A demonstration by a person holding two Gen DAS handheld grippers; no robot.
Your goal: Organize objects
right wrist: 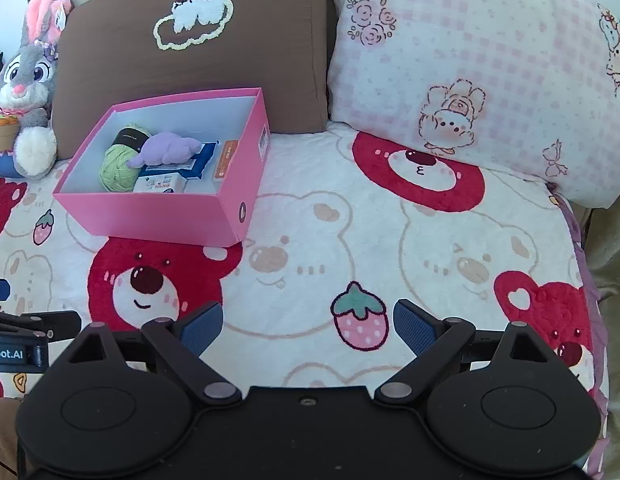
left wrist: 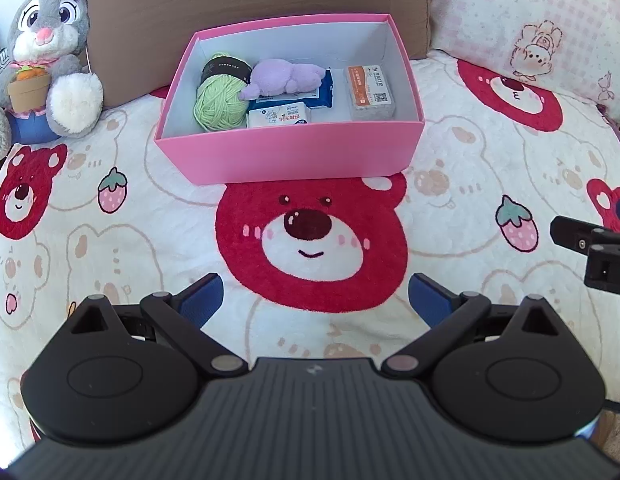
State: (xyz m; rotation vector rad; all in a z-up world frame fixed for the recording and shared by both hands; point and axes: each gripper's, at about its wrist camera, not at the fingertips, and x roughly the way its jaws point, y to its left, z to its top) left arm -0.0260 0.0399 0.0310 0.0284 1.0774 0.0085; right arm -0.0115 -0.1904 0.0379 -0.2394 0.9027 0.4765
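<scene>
A pink box (left wrist: 286, 152) stands on the bear-print blanket, also in the right wrist view (right wrist: 150, 216). Inside lie a green yarn ball (left wrist: 218, 104), a purple plush (left wrist: 286, 78), a blue wipes pack (left wrist: 324, 94), a white tissue pack (left wrist: 279, 117) and a grey-orange packet (left wrist: 370, 94). My left gripper (left wrist: 316, 300) is open and empty, well short of the box, over a red bear face. My right gripper (right wrist: 308, 326) is open and empty, to the right of the box; part of it shows in the left wrist view (left wrist: 590, 248).
A grey bunny plush (left wrist: 50, 60) sits left of the box. A brown pillow (right wrist: 190, 40) and a pink checked pillow (right wrist: 470, 60) lean behind it. The blanket's right edge (right wrist: 590, 280) drops off.
</scene>
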